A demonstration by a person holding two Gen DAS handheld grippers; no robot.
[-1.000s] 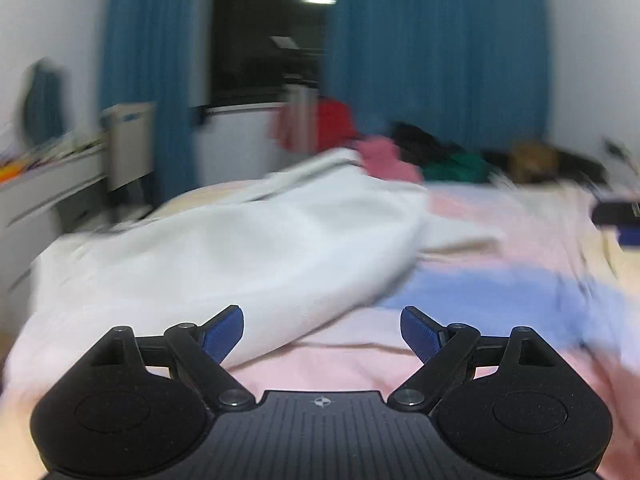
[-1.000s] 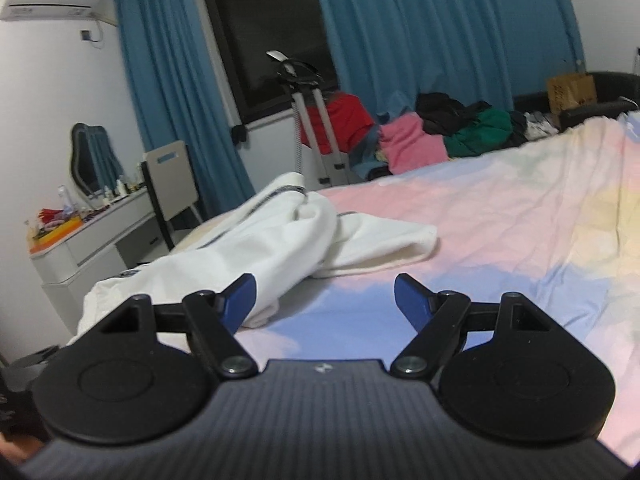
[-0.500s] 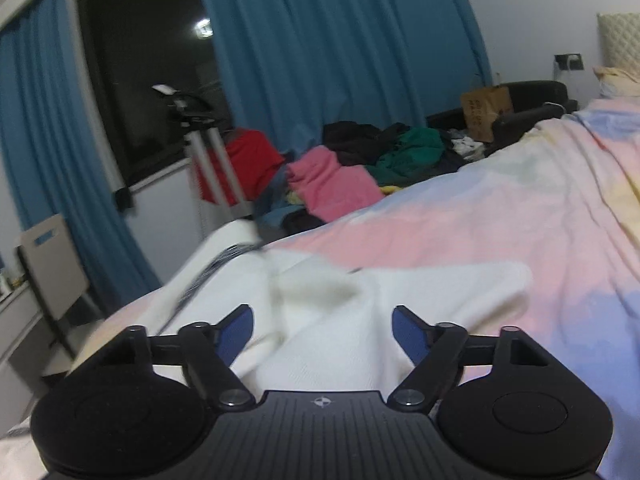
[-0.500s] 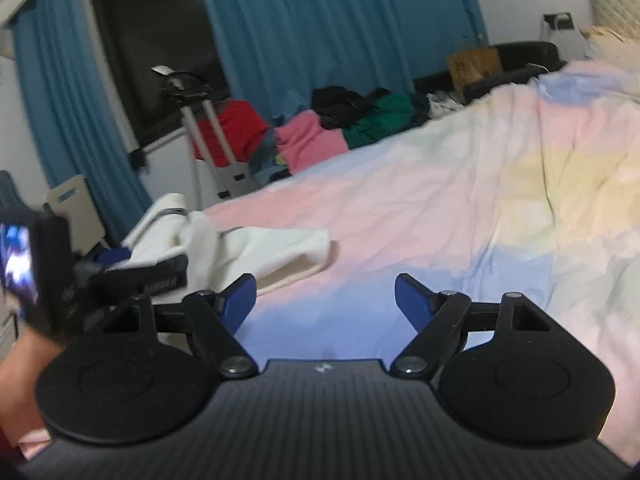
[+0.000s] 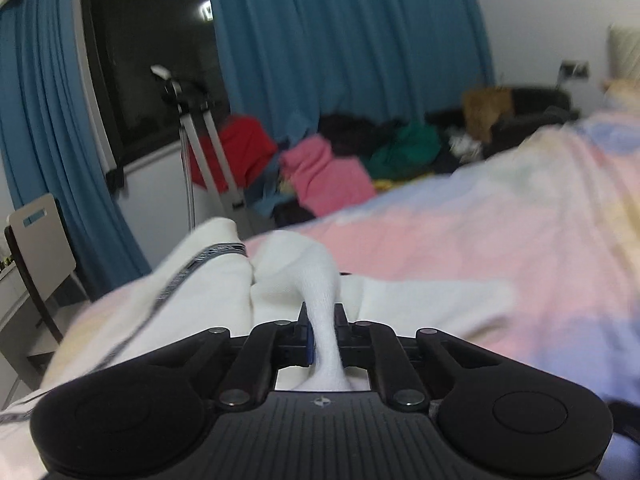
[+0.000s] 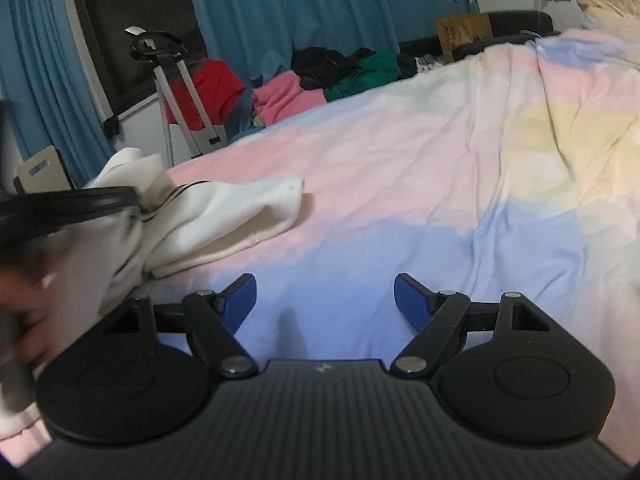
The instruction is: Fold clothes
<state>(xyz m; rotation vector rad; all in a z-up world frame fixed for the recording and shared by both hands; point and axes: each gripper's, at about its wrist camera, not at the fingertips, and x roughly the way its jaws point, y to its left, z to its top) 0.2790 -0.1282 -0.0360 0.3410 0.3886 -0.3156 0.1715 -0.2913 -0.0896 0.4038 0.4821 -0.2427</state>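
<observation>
From the left wrist we see what the other view hides: the left gripper (image 5: 323, 330) is clamped tight on a pinched ridge of the white garment (image 5: 224, 292), soft knitted cloth drawn up between the blue pads. A dark striped trim runs along one edge of the garment. From the right wrist we see the garment (image 6: 224, 216) lying crumpled at the left side of the bed (image 6: 400, 168), one rounded sleeve stretched out flat. The right gripper (image 6: 325, 300) hangs wide open over the blue patch of the pastel sheet, holding nothing. A blurred shape at the far left may be a hand (image 6: 24, 320). Heaped clothes (image 6: 320, 76) lie beyond the bed, below the pleated blue curtains (image 6: 328, 0).
</observation>
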